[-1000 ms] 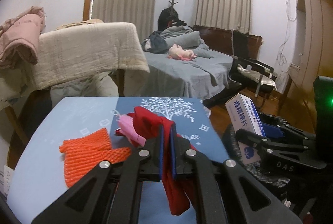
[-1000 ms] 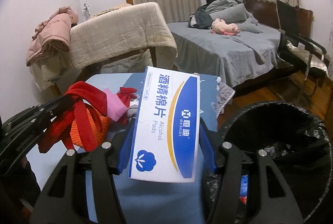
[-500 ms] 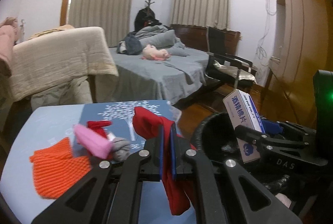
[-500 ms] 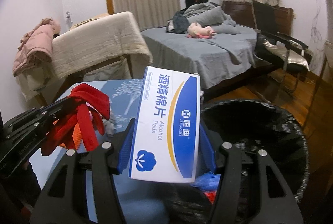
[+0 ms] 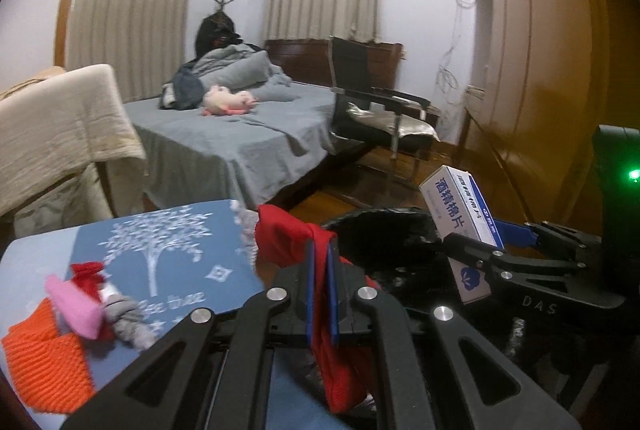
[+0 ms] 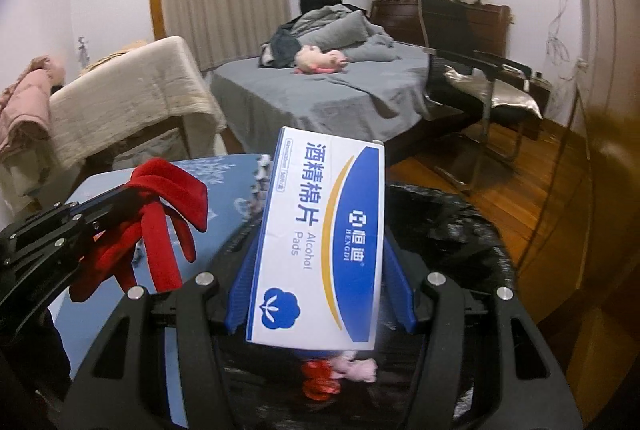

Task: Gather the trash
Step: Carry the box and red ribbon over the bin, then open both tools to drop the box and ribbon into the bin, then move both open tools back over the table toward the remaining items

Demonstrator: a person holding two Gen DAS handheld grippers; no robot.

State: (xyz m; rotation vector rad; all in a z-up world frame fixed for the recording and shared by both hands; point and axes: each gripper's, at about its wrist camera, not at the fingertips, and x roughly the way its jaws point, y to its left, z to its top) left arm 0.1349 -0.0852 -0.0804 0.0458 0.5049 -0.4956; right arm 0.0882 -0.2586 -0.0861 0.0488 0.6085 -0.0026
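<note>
— Bedroom, blue counter (image 5: 168, 270): left gripper (image 5: 321, 294) clamps red cloth (image 5: 288, 242); right gripper (image 6: 320, 294) grips alcohol-pad box (image 6: 320, 242) over black bin (image 6: 460, 230).

— Both hang above it; bin at two o'clock. Centre first, then part fingers.

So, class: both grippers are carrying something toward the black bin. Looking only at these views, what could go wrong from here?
1. The alcohol pads box sits tilted between the right gripper's fingers; it might slip early and bounce off the bin's rim.
2. The red cloth in the left gripper hangs near the table edge, so it may miss the bin.
3. The cloth could cling to the fingers after release.
</note>
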